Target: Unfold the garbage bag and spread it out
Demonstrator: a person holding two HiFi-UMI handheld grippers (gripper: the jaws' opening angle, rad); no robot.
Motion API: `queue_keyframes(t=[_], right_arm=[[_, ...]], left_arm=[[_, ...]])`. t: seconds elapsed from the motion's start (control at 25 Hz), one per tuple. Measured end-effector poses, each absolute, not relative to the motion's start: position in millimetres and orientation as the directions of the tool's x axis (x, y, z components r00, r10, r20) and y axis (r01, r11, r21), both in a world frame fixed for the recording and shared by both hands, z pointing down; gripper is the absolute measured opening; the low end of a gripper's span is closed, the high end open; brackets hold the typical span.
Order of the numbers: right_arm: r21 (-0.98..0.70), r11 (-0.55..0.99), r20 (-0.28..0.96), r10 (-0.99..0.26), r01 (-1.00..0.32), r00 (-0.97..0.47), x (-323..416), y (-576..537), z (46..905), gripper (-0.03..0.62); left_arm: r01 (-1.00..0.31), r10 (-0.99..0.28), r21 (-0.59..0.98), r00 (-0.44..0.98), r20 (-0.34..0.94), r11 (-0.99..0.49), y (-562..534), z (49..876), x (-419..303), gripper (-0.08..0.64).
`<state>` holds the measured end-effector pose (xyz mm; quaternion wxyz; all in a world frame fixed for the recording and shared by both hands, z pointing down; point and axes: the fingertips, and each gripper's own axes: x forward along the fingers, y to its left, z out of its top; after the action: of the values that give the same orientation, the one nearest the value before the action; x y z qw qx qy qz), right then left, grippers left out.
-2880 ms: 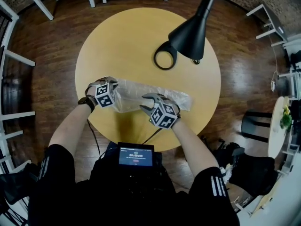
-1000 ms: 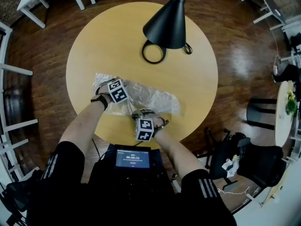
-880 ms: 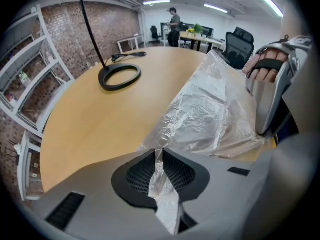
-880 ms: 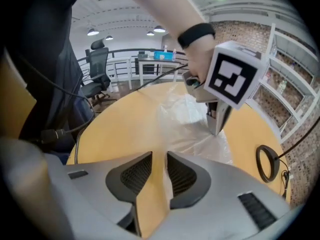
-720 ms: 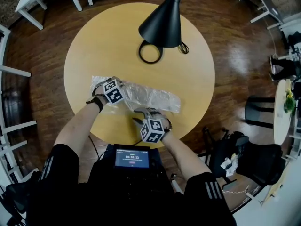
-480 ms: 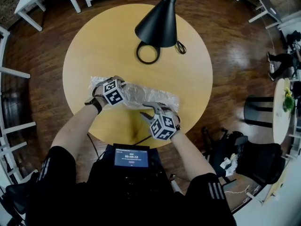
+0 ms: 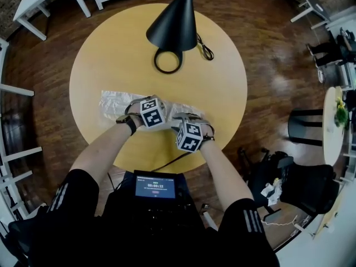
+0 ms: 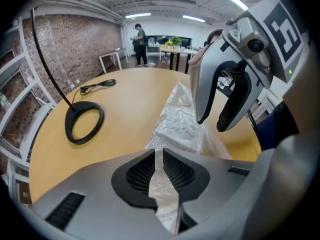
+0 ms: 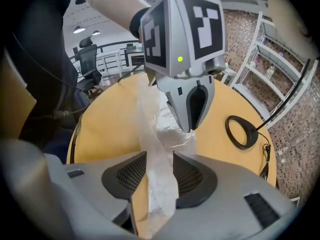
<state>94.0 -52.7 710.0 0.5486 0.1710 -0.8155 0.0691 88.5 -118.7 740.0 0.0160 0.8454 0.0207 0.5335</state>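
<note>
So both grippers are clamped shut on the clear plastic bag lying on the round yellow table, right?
Not quite. Only the left gripper is clamped shut on the garbage bag. The right gripper view shows the right gripper with jaws apart, just opened wider, the bag running loose between them. It does lie on the round yellow table.

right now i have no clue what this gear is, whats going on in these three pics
A person holds a two-jaw gripper in each hand; no robot arm. The top-down picture comes from a camera on their head, the other two from cameras on the grippers. On the round table are a clear garbage bag and a black lamp. The left gripper is shut on a strip of the bag. The right gripper has just been opening its jaws; the bag runs between them, unpinched.
</note>
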Motion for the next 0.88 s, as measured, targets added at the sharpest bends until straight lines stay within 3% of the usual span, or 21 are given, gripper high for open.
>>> queue_keyframes(t=[0.08,0.16,0.32,0.6,0.88], right_arm=[[0.078,0.937,0.930,-0.191,-0.340,-0.314,97,-47,718,0.186],[0.086,0.940,0.932,-0.193,-0.331,-0.306,97,-41,722,0.102],[0.113,0.939,0.919,-0.223,-0.326,-0.324,91,-29,712,0.015],[0.180,0.950,0.907,-0.261,-0.254,-0.330,79,1,710,0.015],[0.148,0.981,0.934,-0.181,-0.128,-0.309,77,37,747,0.015]], left_arm=[[0.027,0.060,0.053,0.404,0.913,-0.998,-114,751,95,0.048],[0.038,0.054,0.043,0.369,0.928,-0.998,-112,764,97,0.048],[0.030,0.009,0.000,0.306,0.952,-1.000,-120,785,88,0.049],[-0.041,-0.062,-0.052,0.290,0.955,-0.998,-137,790,85,0.049],[-0.113,-0.108,-0.080,0.273,0.956,-0.990,-150,789,84,0.049]])
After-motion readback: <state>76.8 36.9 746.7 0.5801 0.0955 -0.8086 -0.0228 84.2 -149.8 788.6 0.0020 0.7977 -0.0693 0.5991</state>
